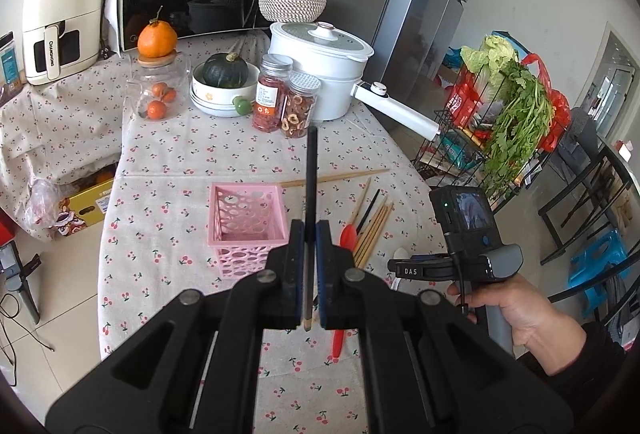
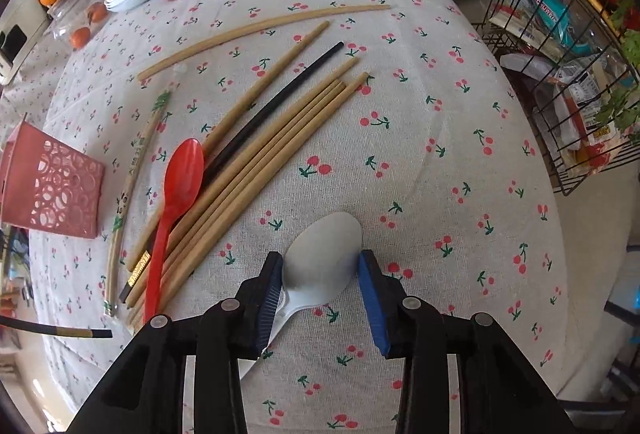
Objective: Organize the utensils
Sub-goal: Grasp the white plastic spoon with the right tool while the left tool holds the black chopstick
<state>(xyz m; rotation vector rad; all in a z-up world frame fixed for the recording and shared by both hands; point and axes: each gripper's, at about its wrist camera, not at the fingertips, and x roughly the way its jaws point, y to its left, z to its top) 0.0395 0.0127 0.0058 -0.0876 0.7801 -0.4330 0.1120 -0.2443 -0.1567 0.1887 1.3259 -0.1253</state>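
One black chopstick [image 1: 311, 169] is clamped in the left gripper [image 1: 308, 274], while one white plastic spoon [image 2: 320, 262] lies between the right gripper's [image 2: 320, 298] spread jaws.

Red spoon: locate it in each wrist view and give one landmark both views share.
Left wrist view: the red spoon lies lower centre-right, mostly hidden behind the left claw.
Right wrist view: red spoon lies left of centre, across the chopsticks.
Shared landmark: the pink basket.

matt woven tablecloth [image 2: 440, 137] under matt wooden chopsticks [image 2: 256, 169]; beside them a glossy red plastic spoon [image 2: 176, 201], a smooth white spoon [image 2: 320, 258], a perforated pink plastic basket [image 1: 248, 218].
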